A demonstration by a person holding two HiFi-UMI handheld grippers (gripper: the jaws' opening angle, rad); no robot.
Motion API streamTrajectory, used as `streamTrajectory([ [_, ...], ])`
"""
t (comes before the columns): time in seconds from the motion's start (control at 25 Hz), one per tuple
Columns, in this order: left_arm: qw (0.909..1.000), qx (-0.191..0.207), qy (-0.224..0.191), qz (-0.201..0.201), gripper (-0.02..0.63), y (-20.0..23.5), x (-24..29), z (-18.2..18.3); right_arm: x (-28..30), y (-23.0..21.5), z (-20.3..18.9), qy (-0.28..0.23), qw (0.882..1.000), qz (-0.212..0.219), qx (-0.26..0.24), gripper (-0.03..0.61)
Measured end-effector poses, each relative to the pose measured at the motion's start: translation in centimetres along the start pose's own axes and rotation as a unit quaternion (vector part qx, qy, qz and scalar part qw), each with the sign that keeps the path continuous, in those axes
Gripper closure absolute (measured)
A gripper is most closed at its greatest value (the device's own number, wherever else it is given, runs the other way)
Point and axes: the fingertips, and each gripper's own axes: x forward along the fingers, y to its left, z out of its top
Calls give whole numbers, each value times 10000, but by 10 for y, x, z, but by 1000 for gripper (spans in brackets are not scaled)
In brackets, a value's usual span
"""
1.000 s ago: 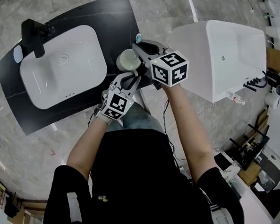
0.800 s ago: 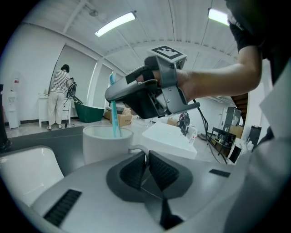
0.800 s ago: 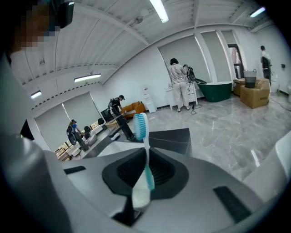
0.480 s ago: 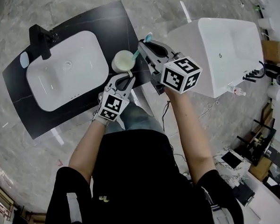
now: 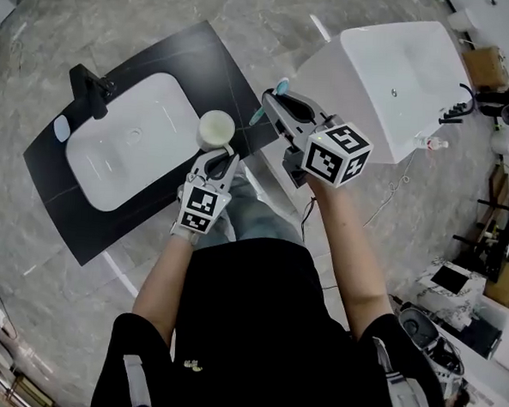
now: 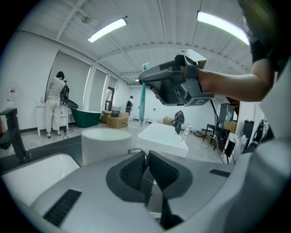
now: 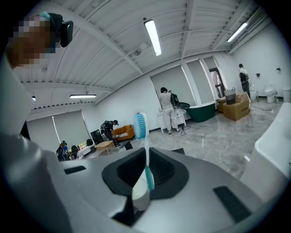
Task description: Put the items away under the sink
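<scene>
Near cup (image 5: 216, 129) — right gripper (image 5: 273, 103) aloft (toothbrush (image 7: 145, 154) upright).

Two hand-held grippers are in view: one left gripper (image 5: 223, 157) and one right gripper (image 5: 274, 100). There is one toothbrush (image 7: 148, 176) with blue bristles and one white cup (image 5: 216, 129). One black countertop (image 5: 211, 67) carries one white basin (image 5: 157, 115), one black tap (image 5: 89, 91) and one small pale blue oval (image 5: 61, 128) near its left corner. One white bathtub (image 5: 400, 70) stands beside the countertop. One person in a striped top (image 6: 55, 102) stands far off.
</scene>
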Motion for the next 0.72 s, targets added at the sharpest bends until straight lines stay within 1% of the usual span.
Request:
streamTrajectory([
  [0.48, 9974, 472, -5, -548, 571, -55, -46, 1, -104, 13, -37, -473, 9952, -824, 234, 532],
  [0.72, 9962, 605, 79, -621, 571, -80, -52, 1, -156, 6, -55, -712, 9909, -1061, 423, 532],
])
